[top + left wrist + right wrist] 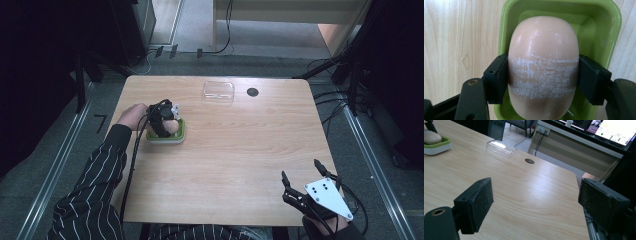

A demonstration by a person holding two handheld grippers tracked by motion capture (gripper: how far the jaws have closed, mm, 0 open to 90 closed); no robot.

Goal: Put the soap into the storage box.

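The left claw (543,75) clamps a peach soap bar (543,67) across its middle, over the green dish (614,32) near the bench's (240,150) left edge. Bare bench lies open to its right. White scuffs band the soap; its underside is hidden. The right claw (536,205) gapes wide, empty, at the near-right corner.

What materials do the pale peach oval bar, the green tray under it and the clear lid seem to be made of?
The pale peach oval bar looks like soap: matte and waxy, with white scuffed marks. The green tray seems moulded plastic, smooth and slightly glossy. The clear lid is probably hard transparent plastic, since the table shows through and its edges catch light.
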